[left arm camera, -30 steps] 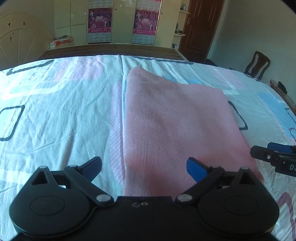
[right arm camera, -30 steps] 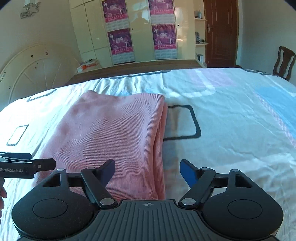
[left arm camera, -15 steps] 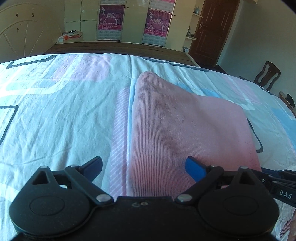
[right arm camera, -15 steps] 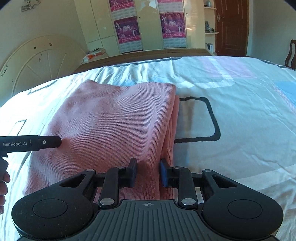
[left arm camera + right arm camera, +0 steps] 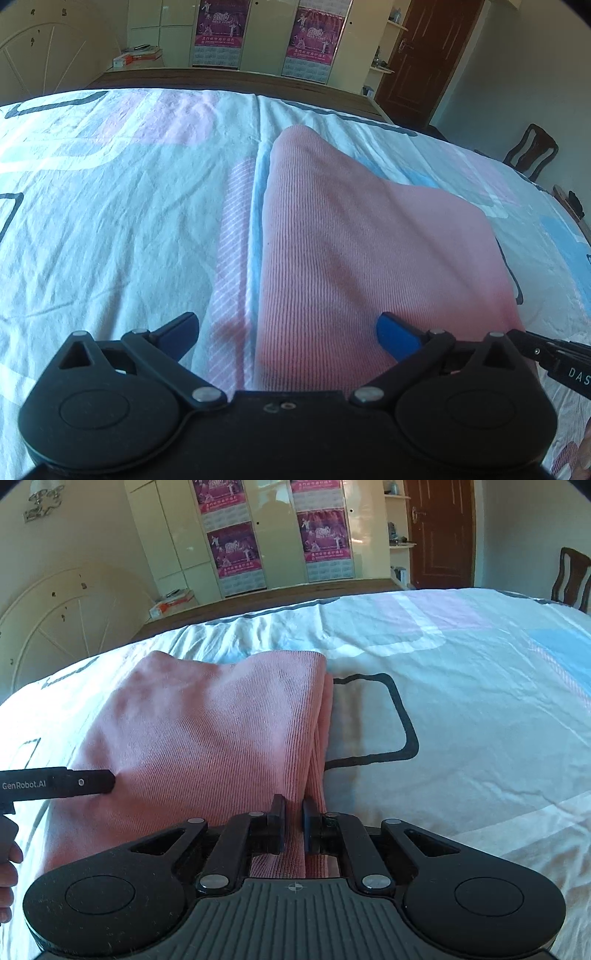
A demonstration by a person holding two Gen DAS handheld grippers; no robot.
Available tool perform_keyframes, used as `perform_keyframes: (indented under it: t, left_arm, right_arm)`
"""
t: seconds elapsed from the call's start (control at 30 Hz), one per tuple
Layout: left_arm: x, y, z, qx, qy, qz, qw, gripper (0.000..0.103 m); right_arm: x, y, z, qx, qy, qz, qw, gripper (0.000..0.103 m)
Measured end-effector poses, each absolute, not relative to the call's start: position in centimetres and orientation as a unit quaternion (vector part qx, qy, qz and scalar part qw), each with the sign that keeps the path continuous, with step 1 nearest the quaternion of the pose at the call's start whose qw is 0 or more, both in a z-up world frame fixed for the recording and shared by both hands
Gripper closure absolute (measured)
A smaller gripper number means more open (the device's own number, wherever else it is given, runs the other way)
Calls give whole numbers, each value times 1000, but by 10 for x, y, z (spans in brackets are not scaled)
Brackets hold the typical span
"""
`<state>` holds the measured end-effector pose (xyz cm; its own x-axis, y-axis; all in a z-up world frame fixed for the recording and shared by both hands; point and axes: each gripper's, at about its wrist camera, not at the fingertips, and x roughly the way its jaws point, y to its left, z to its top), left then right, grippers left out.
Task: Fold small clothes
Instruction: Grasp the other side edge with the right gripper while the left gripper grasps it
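Observation:
A folded pink ribbed garment [image 5: 362,258] lies on the patterned bed sheet [image 5: 110,221]. It also shows in the right wrist view [image 5: 207,738]. My left gripper [image 5: 288,332] is open, its jaws straddling the garment's near left edge, with nothing between them gripped. My right gripper [image 5: 293,821] is shut on the garment's near right corner, pinching the stacked layers. The left gripper's finger [image 5: 74,782] reaches in from the left in the right wrist view. The right gripper's body [image 5: 554,358] shows at the right edge of the left wrist view.
The sheet [image 5: 461,720] spreads wide around the garment. A wooden bed end [image 5: 221,79] and cupboards with posters [image 5: 236,554] stand behind. A dark door [image 5: 439,531] and a wooden chair [image 5: 532,151] are at the right.
My right gripper went from open to shut on the garment's near right corner. My left gripper stayed open and moved closer over the garment's near left edge.

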<state>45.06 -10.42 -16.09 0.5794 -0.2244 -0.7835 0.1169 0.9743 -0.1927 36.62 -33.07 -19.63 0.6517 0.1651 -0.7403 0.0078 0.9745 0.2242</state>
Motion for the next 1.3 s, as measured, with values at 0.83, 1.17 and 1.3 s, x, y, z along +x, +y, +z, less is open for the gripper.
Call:
perform_keyframes:
  t: [0.83,1.17,1.3]
  left_arm:
    - [482,-113,-166,-100,476,-159,859,38]
    - [473,-121,-153,-74,451,-161,875,69]
    - [468,-117,-142,-81,440,-167,879,75]
  right_arm:
    - [424,-348,-221,222,437,97,866,57]
    - [423,-344,-218,256,434,91,859,79]
    - [415,-346,-207,290,420,99,854,80]
